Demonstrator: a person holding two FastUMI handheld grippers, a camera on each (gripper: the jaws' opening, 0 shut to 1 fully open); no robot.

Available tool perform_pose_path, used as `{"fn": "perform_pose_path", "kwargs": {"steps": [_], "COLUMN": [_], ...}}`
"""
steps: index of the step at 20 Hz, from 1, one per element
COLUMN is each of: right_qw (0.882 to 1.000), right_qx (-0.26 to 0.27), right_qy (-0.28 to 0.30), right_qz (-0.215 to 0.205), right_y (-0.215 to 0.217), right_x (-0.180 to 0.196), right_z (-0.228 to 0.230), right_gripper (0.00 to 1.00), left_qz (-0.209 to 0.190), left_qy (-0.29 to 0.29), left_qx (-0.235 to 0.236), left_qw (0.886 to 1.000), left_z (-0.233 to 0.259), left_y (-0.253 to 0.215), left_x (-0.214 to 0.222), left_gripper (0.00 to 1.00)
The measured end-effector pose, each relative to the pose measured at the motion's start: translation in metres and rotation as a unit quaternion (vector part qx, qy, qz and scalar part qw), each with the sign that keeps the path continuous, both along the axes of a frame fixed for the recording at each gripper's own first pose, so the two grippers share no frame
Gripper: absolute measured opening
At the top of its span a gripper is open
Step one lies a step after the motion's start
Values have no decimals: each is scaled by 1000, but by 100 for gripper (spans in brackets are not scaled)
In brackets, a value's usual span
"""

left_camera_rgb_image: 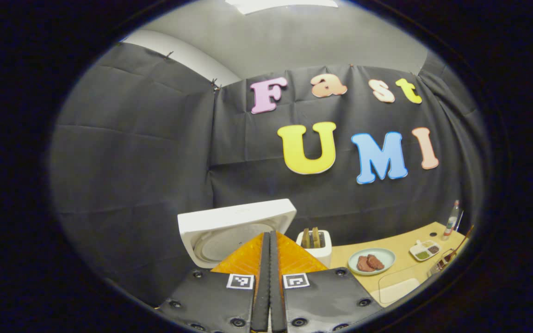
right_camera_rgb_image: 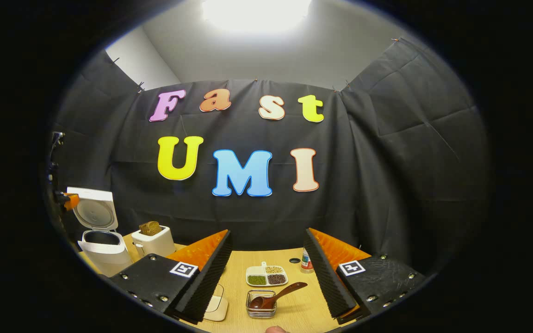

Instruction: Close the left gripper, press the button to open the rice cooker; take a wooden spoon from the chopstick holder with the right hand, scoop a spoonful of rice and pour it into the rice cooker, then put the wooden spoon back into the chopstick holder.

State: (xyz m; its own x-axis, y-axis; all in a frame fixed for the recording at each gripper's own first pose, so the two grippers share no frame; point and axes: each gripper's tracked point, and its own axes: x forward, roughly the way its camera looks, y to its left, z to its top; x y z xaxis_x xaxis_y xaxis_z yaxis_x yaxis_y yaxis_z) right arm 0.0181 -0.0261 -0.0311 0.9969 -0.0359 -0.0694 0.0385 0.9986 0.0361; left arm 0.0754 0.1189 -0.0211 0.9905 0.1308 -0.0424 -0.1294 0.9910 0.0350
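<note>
Left tongs (left_camera_rgb_image: 269, 277) clenched on nothing, up in front of the rice cooker (right_camera_rgb_image: 101, 245), lid up, at the table's (right_camera_rgb_image: 248, 263) left edge. Right tongs (right_camera_rgb_image: 266, 273) released above the wooden spoon (right_camera_rgb_image: 275, 296), which rests in its holder (right_camera_rgb_image: 261, 305) at the front edge.

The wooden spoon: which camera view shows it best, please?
The right gripper view. The wooden spoon lies in full sight between the open fingers of the right gripper, bowl in the wire holder, handle slanting up to the right. In the left gripper view, the spoon is a small, cropped streak near the table's right edge.
</note>
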Motion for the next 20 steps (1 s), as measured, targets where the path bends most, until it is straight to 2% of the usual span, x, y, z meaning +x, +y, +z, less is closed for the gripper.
{"fn": "perform_pose_path", "kwargs": {"steps": [1, 2, 5, 6, 7, 8, 10, 12, 13, 15, 16, 17, 20], "right_qw": [1000, 1000, 1000, 999, 999, 999, 997, 996, 994, 990, 988, 986, 979], "right_qx": [4, 8, 23, 28, 34, 39, 46, 51, 53, 65, 71, 77, 98], "right_qy": [3, 6, 16, 21, 27, 33, 51, 73, 87, 115, 129, 142, 177], "right_qz": [-1, -3, -9, -11, -13, -15, -21, -30, -34, -38, -36, -35, -36], "right_y": [-4, -8, -18, -22, -26, -29, -36, -45, -49, -54, -55, -55, -56], "right_x": [4, 8, 24, 29, 34, 39, 51, 60, 64, 69, 71, 72, 76], "right_z": [-3, -6, -19, -24, -31, -37, -55, -79, -92, -117, -129, -139, -169], "right_gripper": [95, 95, 95, 95, 95, 95, 95, 95, 95, 95, 95, 95, 96], "left_qz": [-10, -19, -31, -32, -35, -38, -39, -37, -35, -32, -30, -28, -23], "left_qy": [-13, -23, -43, -47, -49, -52, -54, -51, -49, -40, -37, -34, -30], "left_qx": [-6, -10, -7, -5, -3, -2, -3, -7, -10, -14, -13, -10, -3], "left_qw": [1000, 1000, 999, 998, 998, 998, 998, 998, 998, 999, 999, 999, 999], "left_z": [10, 20, 40, 44, 48, 52, 55, 55, 55, 50, 48, 48, 46], "left_y": [-8, -15, -28, -33, -37, -41, -46, -49, -50, -49, -49, -50, -51], "left_x": [-11, -19, -38, -44, -50, -53, -64, -72, -75, -78, -81, -82, -89], "left_gripper": [9, 31, 71, 88, 96, 100, 92, 92, 96, 92, 92, 96, 96]}}
